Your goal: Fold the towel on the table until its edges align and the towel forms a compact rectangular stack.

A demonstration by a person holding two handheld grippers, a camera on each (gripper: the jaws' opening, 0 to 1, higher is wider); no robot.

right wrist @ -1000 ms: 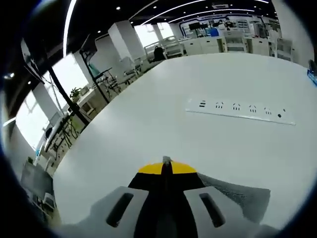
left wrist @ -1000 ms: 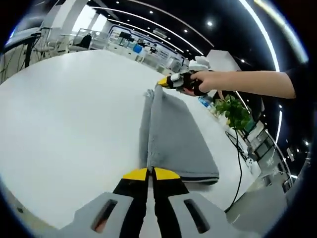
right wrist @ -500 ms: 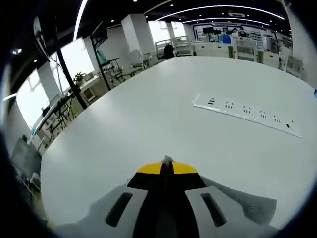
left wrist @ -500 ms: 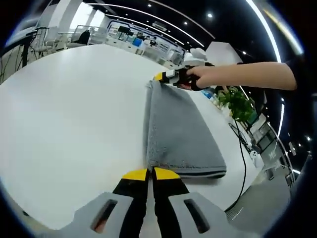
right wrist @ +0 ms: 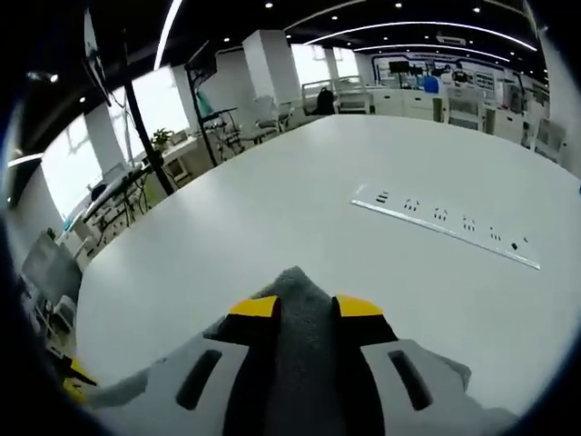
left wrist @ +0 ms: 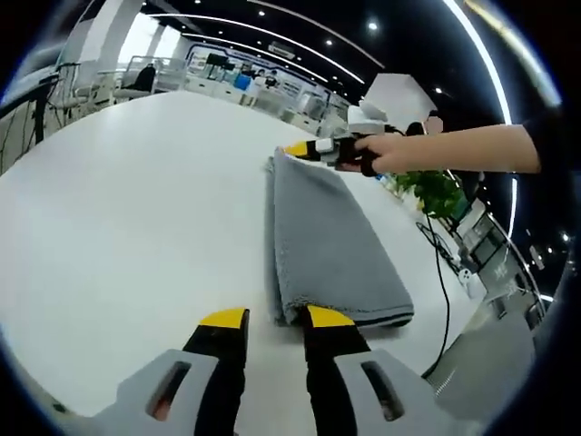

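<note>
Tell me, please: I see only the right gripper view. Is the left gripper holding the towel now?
Observer: No. The left gripper has its jaws apart, at the near end of the towel.
Operator: What shape has the whole towel?
Observer: It lies folded as a long narrow strip on the table.
Operator: Is something near the table edge on that side?
Observer: Yes, a green plant stands past the towel's long side.

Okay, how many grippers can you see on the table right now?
2. The left gripper is open at the near end of the folded grey towel; the right gripper is at its far end, held by a hand, fingers apart around cloth.
</note>
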